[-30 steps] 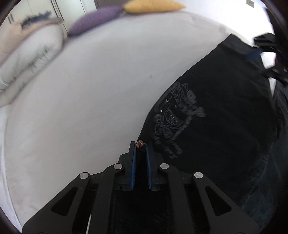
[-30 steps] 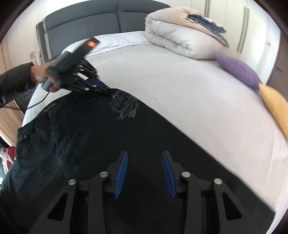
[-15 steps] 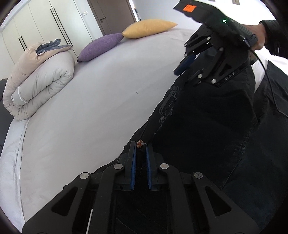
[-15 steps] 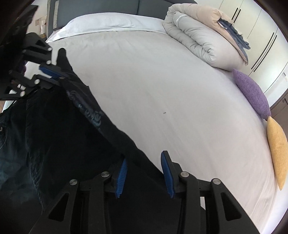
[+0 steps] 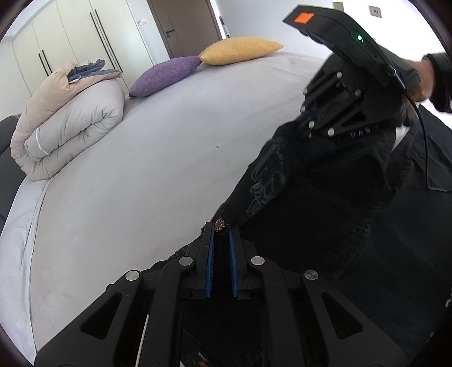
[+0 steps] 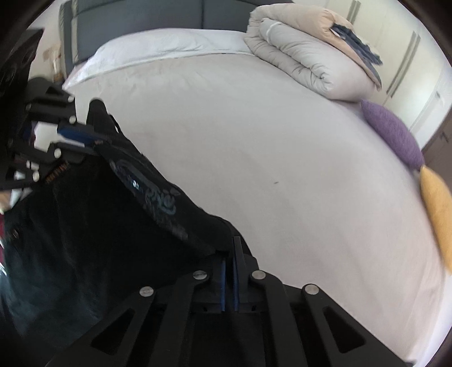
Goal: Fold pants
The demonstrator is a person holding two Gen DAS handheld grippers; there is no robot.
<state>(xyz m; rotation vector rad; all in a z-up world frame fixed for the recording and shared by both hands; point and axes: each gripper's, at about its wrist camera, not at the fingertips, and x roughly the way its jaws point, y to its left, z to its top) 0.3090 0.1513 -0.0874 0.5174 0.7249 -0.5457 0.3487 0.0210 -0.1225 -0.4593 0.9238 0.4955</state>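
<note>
Black pants [image 5: 325,214] with a grey printed emblem [image 5: 265,175] lie over the near edge of a grey bed sheet [image 5: 141,169]. My left gripper [image 5: 221,230] is shut on the waistband edge by a small rivet button [image 5: 219,224] and holds it lifted. My right gripper [image 6: 229,251] is shut on the same edge of the pants [image 6: 99,220], farther along the leg. In the left wrist view the right gripper [image 5: 303,127] shows pinching the fabric. In the right wrist view the left gripper [image 6: 93,142] shows holding the waist end.
A rolled beige and grey duvet [image 5: 67,118] lies at the head of the bed. A purple cushion [image 5: 166,74] and a yellow cushion [image 5: 240,50] lie along the far edge. Wardrobe doors and a dark door stand behind. A grey headboard [image 6: 147,17] shows in the right wrist view.
My right gripper has closed on the pants edge; it was open a second and half a second ago. Both grippers have lifted the edge off the sheet.
</note>
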